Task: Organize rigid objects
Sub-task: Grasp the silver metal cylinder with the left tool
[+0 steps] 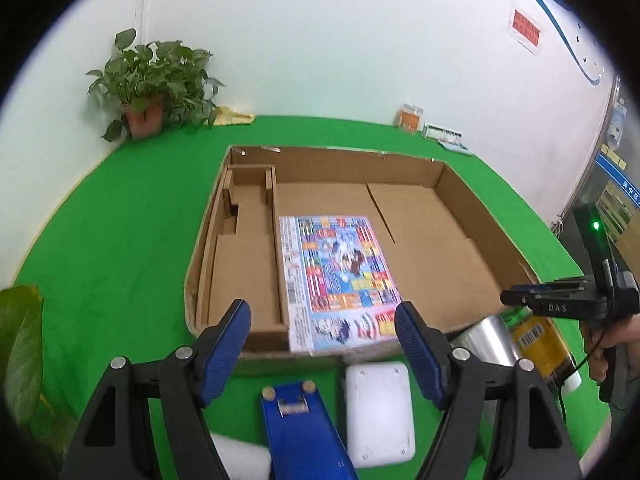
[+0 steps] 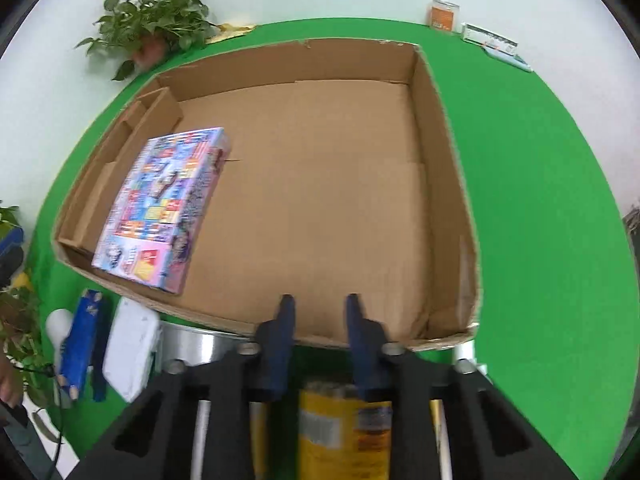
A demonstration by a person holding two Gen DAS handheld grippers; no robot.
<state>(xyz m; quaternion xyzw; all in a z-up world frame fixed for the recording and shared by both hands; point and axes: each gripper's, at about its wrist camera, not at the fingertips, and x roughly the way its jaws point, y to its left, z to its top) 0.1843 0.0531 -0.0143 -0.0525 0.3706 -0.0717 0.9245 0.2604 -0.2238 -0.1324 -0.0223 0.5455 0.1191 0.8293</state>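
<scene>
Yellow can [image 2: 344,432] blurred, edge-cropped

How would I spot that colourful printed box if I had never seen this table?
Find the big open cardboard tray on the green table. Inside it, toward its left side beside the cardboard dividers, lies the flat colourful box. It is the only item in the tray, covered in bright cartoon print.

Our left gripper [image 1: 322,308] angles downward, jaws wide apart. Our right gripper [image 2: 320,300] tilts steeply down, jaws drawn nearly together, gripping nothing.
</scene>
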